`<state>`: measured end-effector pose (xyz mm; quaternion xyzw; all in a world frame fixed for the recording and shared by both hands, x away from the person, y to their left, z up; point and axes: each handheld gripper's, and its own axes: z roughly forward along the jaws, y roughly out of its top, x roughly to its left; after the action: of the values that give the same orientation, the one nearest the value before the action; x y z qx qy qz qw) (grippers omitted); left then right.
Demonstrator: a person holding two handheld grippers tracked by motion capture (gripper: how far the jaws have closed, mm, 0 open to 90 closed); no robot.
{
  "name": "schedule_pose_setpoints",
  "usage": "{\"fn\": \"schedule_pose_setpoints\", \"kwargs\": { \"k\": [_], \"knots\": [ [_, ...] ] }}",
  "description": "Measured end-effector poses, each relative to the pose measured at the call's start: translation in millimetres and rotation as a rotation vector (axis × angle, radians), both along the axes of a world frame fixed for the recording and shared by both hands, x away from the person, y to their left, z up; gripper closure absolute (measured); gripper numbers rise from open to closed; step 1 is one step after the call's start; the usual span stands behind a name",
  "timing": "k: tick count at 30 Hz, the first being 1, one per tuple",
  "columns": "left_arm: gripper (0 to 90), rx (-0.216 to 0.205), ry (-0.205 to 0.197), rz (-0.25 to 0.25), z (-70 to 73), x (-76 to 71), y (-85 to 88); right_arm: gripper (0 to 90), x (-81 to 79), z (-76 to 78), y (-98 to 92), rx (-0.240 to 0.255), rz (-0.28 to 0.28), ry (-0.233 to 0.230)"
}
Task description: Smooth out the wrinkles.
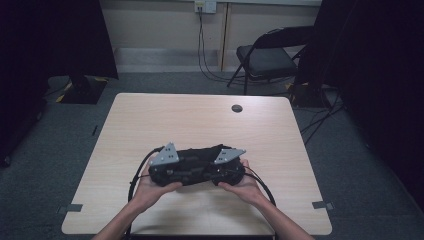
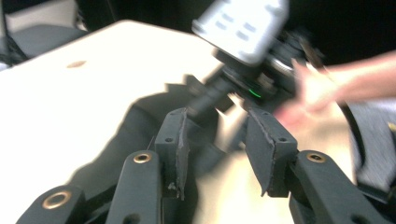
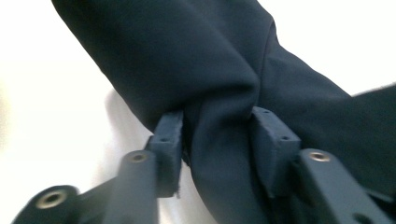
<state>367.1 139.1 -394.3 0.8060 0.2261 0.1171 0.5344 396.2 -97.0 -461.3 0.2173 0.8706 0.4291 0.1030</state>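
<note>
Cloth [image 3: 219,93] is bunching between my right gripper [image 3: 217,140] fingers, apparently pinched; left gripper [image 2: 217,140] fingers gaping empty, so it risks slipping onto the bench [image 1: 200,120].

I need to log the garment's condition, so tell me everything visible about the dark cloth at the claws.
The dark navy cloth, soft, matte woven fabric as it looks, lies bunched in rounded folds on the pale wooden table. One thick fold runs between the right claw jaws, with both pads against its sides. In the high view it lies as a dark heap between the two claws, near the person's edge.
</note>
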Motion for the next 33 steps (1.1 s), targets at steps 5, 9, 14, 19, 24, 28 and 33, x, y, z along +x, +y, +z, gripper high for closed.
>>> {"fn": "schedule_pose_setpoints", "kwargs": {
  "k": [5, 9, 14, 19, 24, 28, 33],
  "knots": [
    [57.9, 0.057, 0.086, 0.094, -17.9, 22.1, 13.0, 48.8, -11.7, 9.3, -14.9, 0.027, 0.010, 0.017],
    [56.0, 0.214, 0.156, 0.107, -48.0, 20.9, 24.0, 56.7, -9.1, 27.1, -37.1, 0.113, -0.016, 0.016],
    [50.0, 0.267, 0.178, 0.080, -52.9, 10.8, 29.5, 58.6, 14.8, 41.2, -47.5, 0.145, -0.132, -0.016],
    [46.5, 0.198, 0.117, 0.094, -43.7, 9.0, 27.4, 63.7, 39.3, 21.8, -28.6, 0.011, -0.146, 0.014],
    [43.7, 0.243, 0.066, 0.115, -50.1, 22.0, 28.0, 45.9, 50.8, -0.6, -30.2, -0.045, -0.183, 0.046],
    [41.3, 0.255, 0.130, 0.117, -68.5, 27.2, 29.3, 38.4, 46.1, -4.9, -34.6, -0.046, -0.196, 0.015],
    [42.3, 0.245, 0.144, 0.116, -74.9, 32.0, 26.3, 38.4, 39.1, -22.8, -40.2, 0.003, -0.206, 0.003]
  ]
}}
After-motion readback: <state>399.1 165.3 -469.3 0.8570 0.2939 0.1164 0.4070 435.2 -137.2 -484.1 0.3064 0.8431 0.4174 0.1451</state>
